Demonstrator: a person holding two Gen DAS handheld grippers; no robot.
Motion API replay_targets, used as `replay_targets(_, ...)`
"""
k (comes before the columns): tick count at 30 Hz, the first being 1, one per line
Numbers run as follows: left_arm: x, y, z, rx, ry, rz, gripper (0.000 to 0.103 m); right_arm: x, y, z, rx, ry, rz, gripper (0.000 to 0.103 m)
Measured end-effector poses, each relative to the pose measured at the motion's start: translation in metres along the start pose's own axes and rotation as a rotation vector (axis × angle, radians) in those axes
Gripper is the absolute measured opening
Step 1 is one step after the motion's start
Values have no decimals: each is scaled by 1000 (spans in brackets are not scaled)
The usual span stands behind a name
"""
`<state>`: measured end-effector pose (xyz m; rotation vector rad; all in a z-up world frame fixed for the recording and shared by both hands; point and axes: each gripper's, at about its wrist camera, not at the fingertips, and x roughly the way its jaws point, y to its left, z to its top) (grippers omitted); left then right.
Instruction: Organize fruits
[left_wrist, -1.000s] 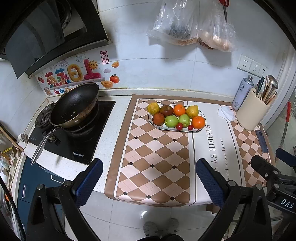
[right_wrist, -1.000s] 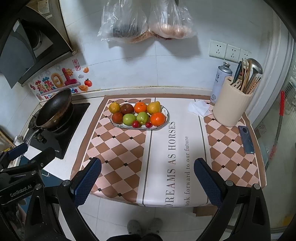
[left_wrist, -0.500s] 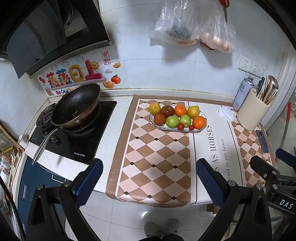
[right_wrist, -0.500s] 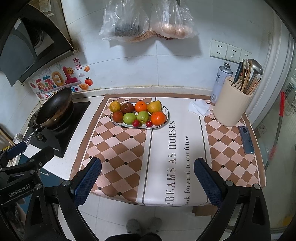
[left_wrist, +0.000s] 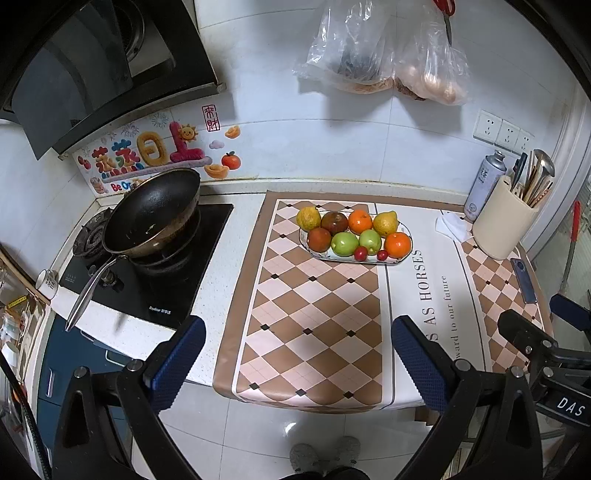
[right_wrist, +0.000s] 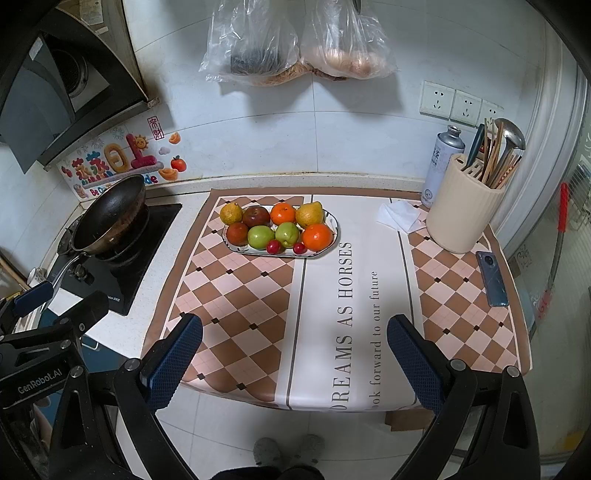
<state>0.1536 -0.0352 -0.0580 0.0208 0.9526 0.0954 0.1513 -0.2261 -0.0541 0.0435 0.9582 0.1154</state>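
White oval fruit plate (right_wrist: 330, 242), long axis left-right

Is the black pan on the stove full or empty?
Nearly empty: the pan sits tilted on the stove, its dark inside bare save a few small scraps.

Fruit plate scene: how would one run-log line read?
left gripper: open, empty | right gripper: open, empty | fruit plate: full, untouched

Left gripper (left_wrist: 297, 354) has its fingers spread wide, holding nothing. Right gripper (right_wrist: 295, 352) is the same, both side by side.
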Motion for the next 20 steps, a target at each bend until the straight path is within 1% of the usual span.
replay_targets(15, -2, 0, -1, -6, 0, 2, 103, 1, -1, 1, -2, 5, 3, 102)
replay_targets(20, -4, 2, 0, -6, -11, 4, 103, 2, -1, 2, -3, 6, 4, 102)
